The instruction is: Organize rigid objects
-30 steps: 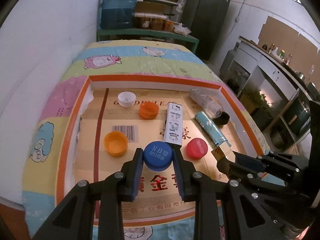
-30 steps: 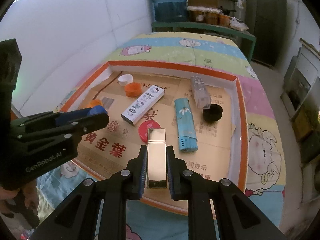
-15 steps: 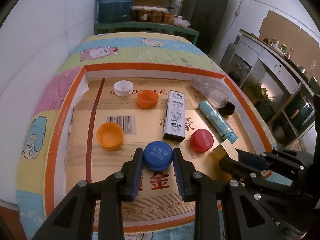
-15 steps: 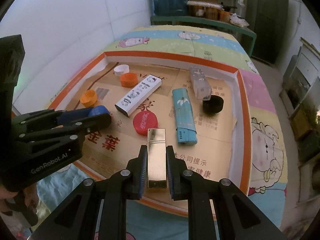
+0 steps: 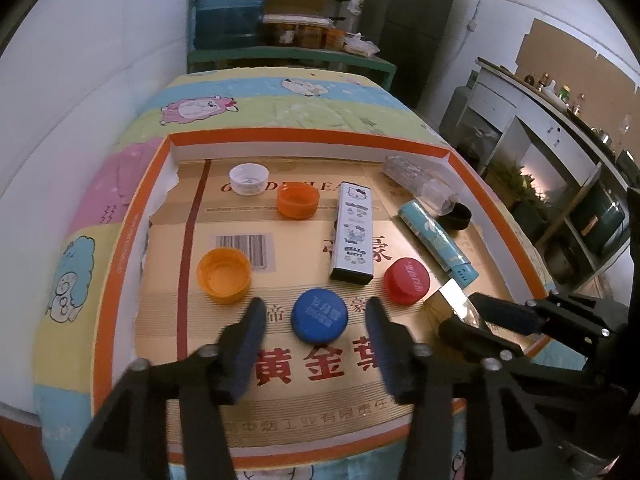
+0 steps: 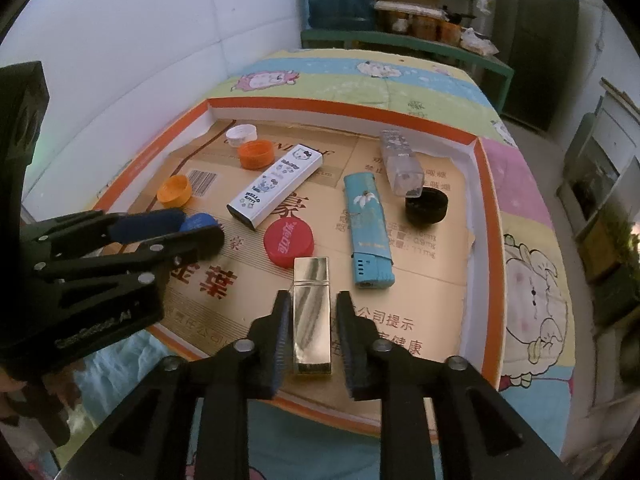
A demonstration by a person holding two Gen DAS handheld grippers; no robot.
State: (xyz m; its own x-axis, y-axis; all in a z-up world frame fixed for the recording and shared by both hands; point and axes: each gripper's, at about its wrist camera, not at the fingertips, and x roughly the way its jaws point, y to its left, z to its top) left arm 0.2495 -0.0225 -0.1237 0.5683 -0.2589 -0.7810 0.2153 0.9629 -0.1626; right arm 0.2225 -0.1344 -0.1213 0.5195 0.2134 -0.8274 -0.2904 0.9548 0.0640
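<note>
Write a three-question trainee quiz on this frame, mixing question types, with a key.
1. True or false: the left gripper is clamped on the blue cap.
2. What lies between the fingers of the right gripper? A) the red cap B) the gold lighter C) the black cap
3. Fill in: the Hello Kitty box lies between the orange cap and the ____ lighter.

Key
1. False: its jaws have just been opening, and the blue cap sits on the tray floor clear of both pads.
2. B: jaws just opening, pads off its sides.
3. Teal.
</note>
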